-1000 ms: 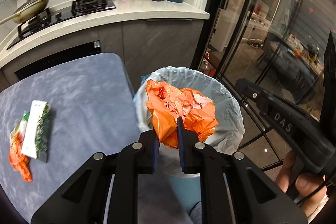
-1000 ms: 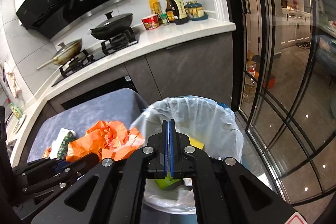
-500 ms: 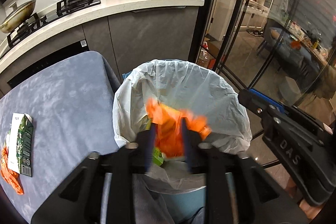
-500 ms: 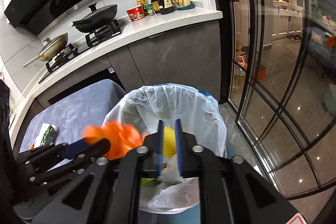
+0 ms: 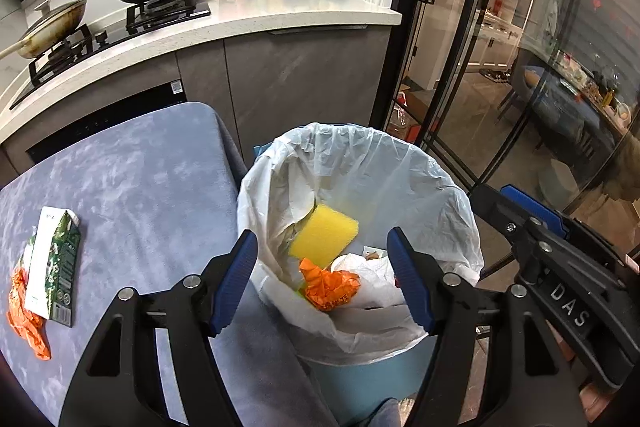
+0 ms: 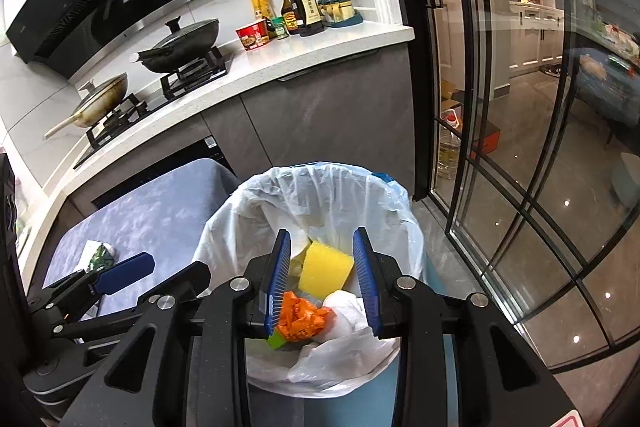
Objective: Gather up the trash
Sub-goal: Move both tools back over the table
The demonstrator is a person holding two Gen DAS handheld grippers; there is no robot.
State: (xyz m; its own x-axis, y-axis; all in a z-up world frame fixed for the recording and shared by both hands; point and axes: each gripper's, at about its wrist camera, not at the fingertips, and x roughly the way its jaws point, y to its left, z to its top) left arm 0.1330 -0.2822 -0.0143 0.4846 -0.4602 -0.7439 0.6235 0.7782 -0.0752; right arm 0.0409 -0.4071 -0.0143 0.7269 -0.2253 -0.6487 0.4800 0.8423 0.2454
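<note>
Both grippers, left (image 5: 324, 281) and right (image 6: 323, 281), are opening with nothing between them. The orange bag (image 5: 330, 287) and the sponge (image 5: 324, 235) have just dropped into the bin (image 5: 360, 163). On the table (image 5: 140, 187), far left, a carton (image 5: 54, 269) waits.

Looking steeply down from close above, side by side; sharing the lined bin (image 5: 420, 187) (image 6: 248, 219), table (image 5: 140, 167) and counter (image 6: 320, 55).

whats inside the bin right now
In the bin: a yellow sponge, an orange wrapper, white paper and a green scrap. Anything beneath them is covered.
</note>
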